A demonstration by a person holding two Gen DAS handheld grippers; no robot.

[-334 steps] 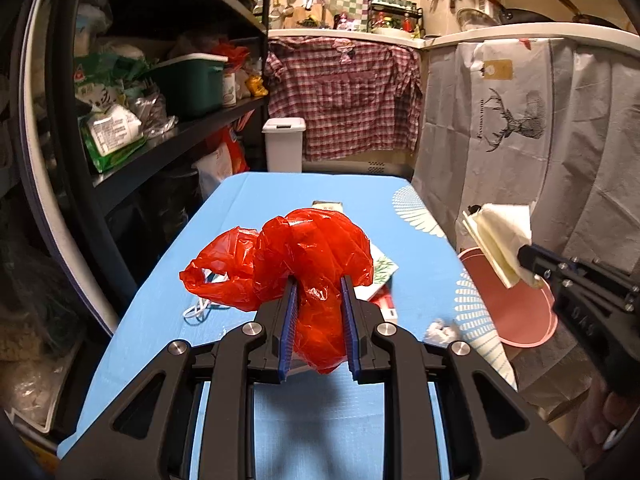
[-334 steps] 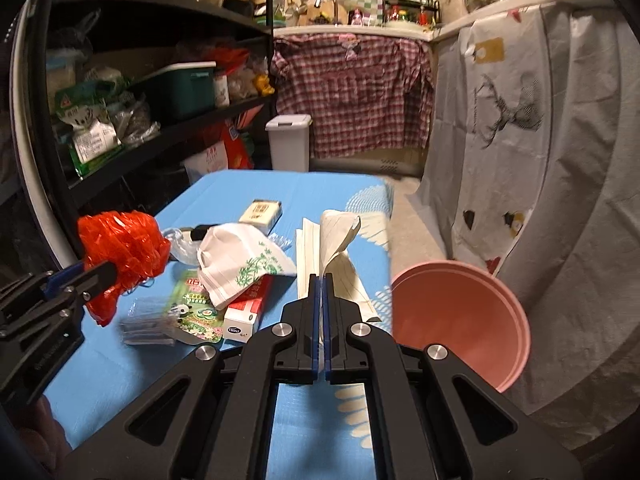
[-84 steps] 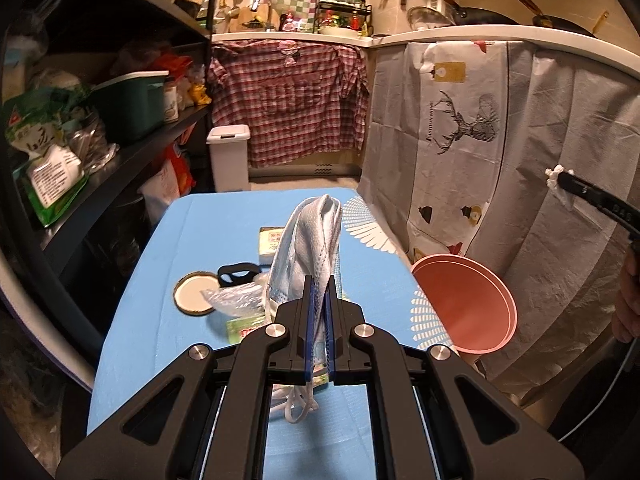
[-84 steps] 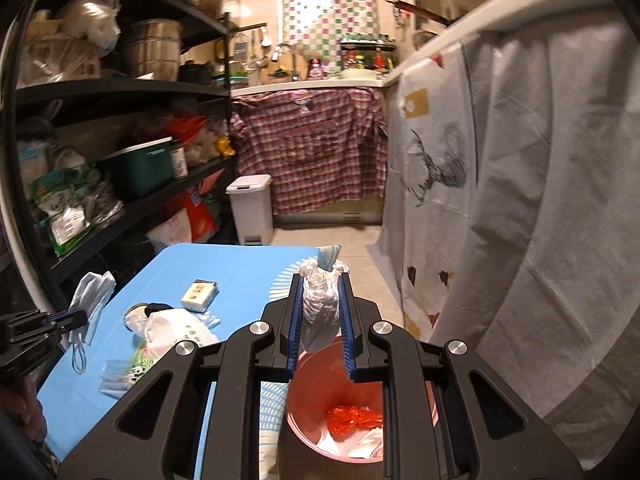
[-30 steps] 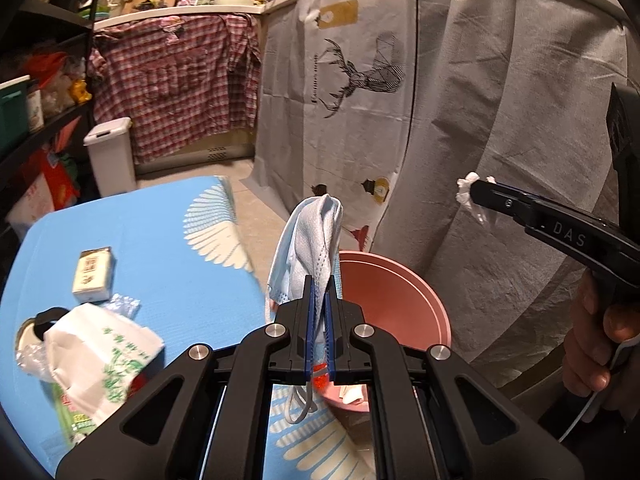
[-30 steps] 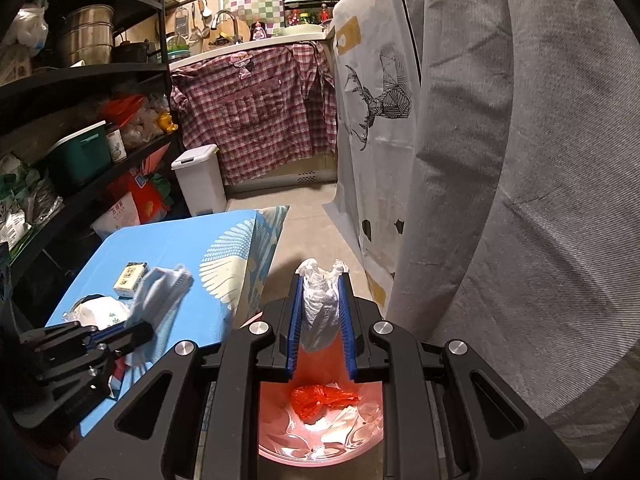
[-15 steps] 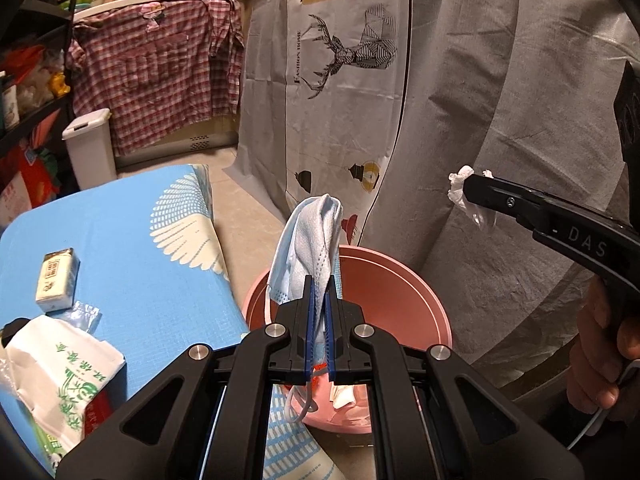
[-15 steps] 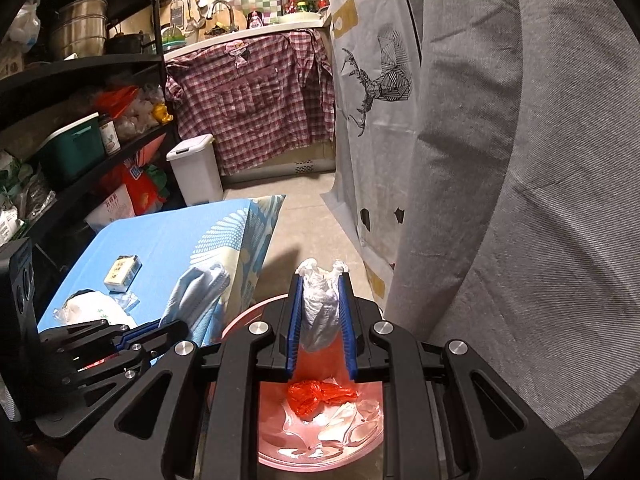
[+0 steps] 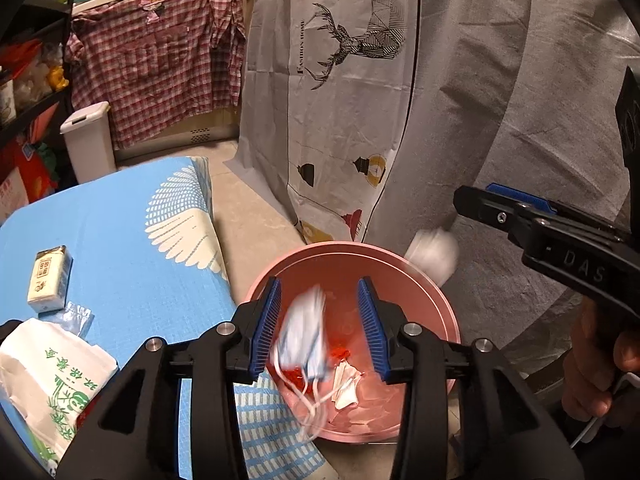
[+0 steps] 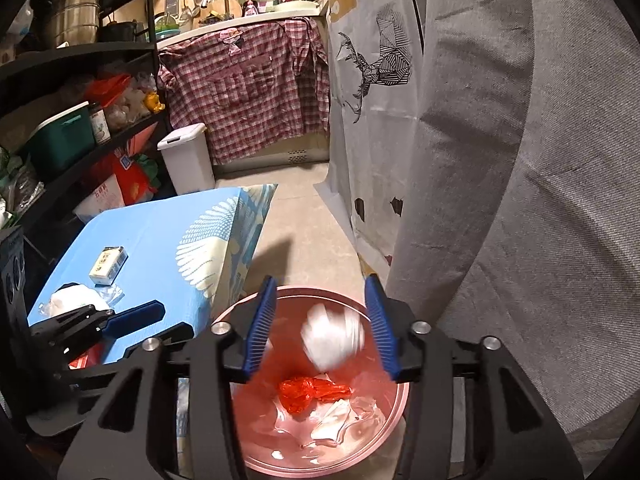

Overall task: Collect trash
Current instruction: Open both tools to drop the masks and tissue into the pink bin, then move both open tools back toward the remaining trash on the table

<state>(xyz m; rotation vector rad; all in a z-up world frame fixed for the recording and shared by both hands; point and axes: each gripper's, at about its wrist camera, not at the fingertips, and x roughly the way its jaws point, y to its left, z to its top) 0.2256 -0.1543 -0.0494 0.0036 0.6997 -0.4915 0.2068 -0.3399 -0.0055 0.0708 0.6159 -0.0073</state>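
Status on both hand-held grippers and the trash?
Left hand-held gripper and right opening. Face mask and white wad dropping toward pink basin. Nothing blocking.

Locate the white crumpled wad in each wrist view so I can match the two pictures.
Left wrist: white crumpled wad, blurred, right of centre, just beyond the pink basin's far rim, below the right gripper.
Right wrist: wad at centre, loose between the opening jaws, above the basin.
Shared landmark: pink basin.

Motion-blurred pale blue face mask [image 9: 304, 332] and crumpled white plastic wad [image 10: 332, 340] over round pink plastic basin [image 10: 400, 408], its near rim hidden.
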